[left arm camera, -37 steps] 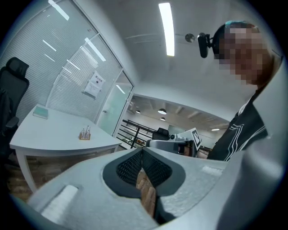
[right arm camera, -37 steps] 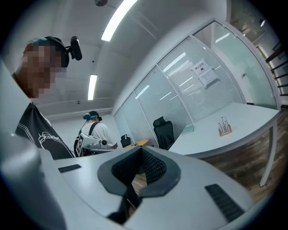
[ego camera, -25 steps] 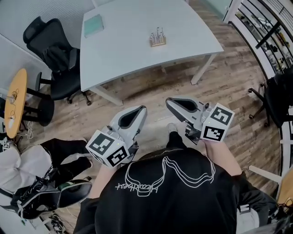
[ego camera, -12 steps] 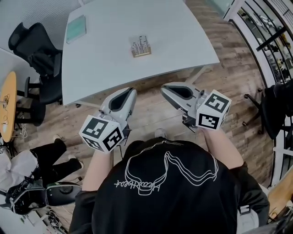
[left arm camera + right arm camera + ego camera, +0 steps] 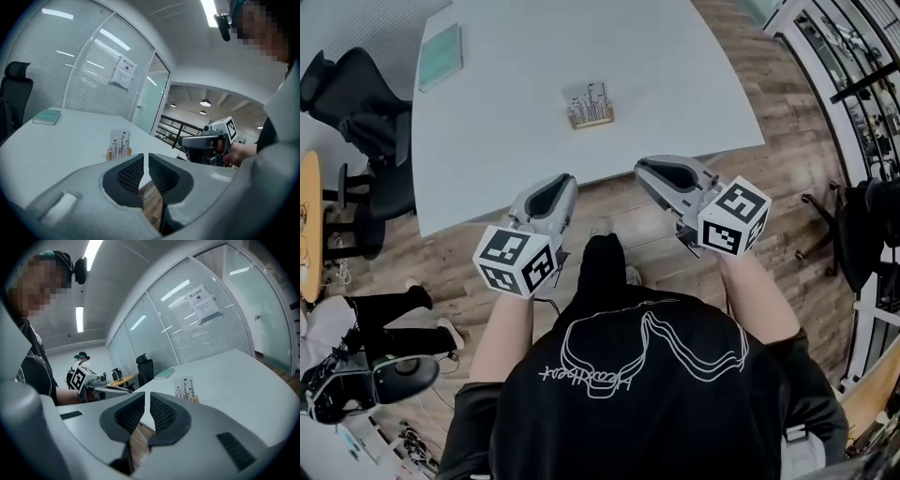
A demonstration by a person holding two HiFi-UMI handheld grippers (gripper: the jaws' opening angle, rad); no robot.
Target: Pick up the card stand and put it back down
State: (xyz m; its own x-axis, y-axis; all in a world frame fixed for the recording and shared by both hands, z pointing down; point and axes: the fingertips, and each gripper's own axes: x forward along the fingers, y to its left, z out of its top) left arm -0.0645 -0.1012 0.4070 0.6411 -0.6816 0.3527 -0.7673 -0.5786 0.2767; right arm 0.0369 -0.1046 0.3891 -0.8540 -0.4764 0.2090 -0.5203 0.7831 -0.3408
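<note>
The card stand (image 5: 589,105), a small wooden block of upright wire clips with a white card behind, stands on the white table (image 5: 487,141). It also shows ahead in the left gripper view (image 5: 119,147) and the right gripper view (image 5: 187,390). My left gripper (image 5: 565,178) hovers at the table's near edge, shut and empty (image 5: 145,157). My right gripper (image 5: 639,169) hangs beside it over the edge; its jaws have just been opening, stand a slit apart and hold nothing (image 5: 146,397). Both are well short of the stand.
A teal book (image 5: 440,56) lies at the table's far left. Black office chairs (image 5: 356,103) stand left of the table, with a round yellow table (image 5: 307,225) further left. Another person's legs (image 5: 384,314) are on the wooden floor at left. Shelving (image 5: 862,56) lines the right side.
The person has walked up to the table, carrying both grippers forward and a little lower, to its near edge. The card stand now sits closer in view.
</note>
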